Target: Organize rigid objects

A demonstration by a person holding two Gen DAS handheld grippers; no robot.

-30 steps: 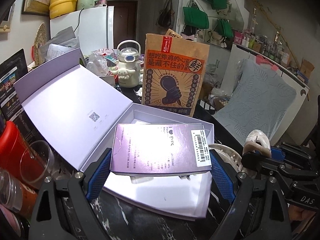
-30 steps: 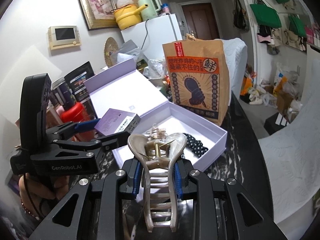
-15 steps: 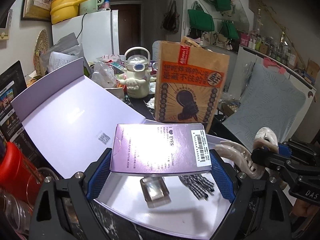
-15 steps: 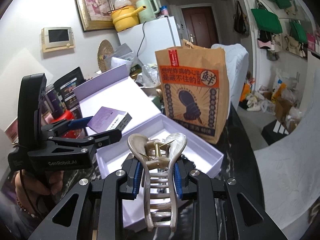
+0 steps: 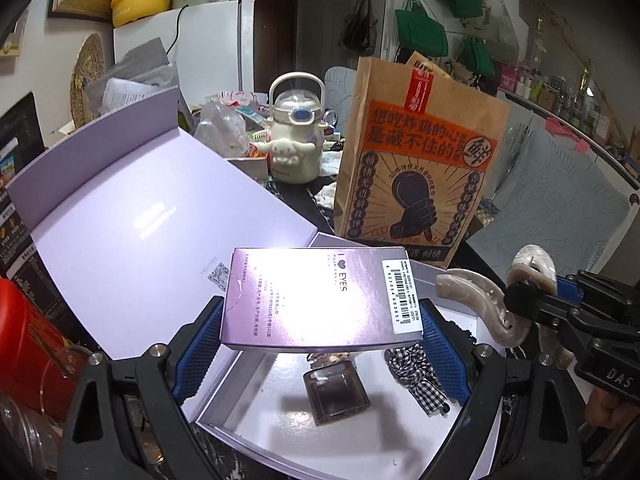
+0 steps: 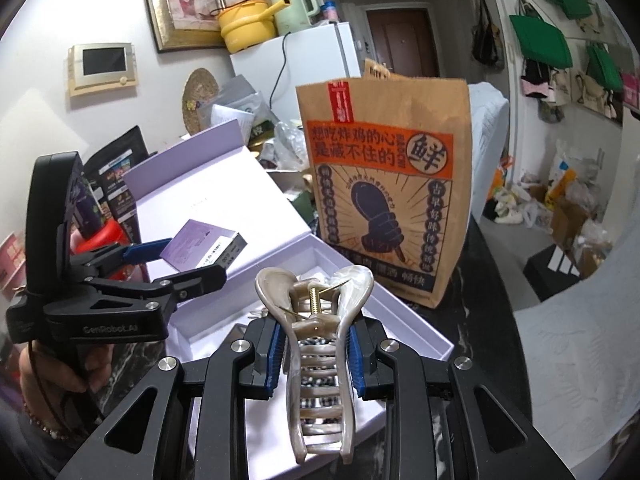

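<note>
Having carried forward over the open lilac cardboard gift box [image 5: 352,436], left tongs [image 5: 320,340] clamping the flat purple carton [image 5: 320,300], right tongs [image 6: 316,356] pinching the pearly beige claw hair clip [image 6: 320,360], lowering each flat before releasing.

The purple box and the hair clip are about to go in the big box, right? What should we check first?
1. Left gripper has the purple box tight between its jaws: ok.
2. Right gripper is shut on the hair clip: ok.
3. Big box is open, lid folded back: ok.
4. Both things are over the big box: ok.
5. Free floor inside: not ok right under the purple box, where a small dark bottle and a checked scrunchie lie; bare floor shows nearer the front.
6. Beads elsewhere in the box: cannot tell, mostly hidden.
</note>
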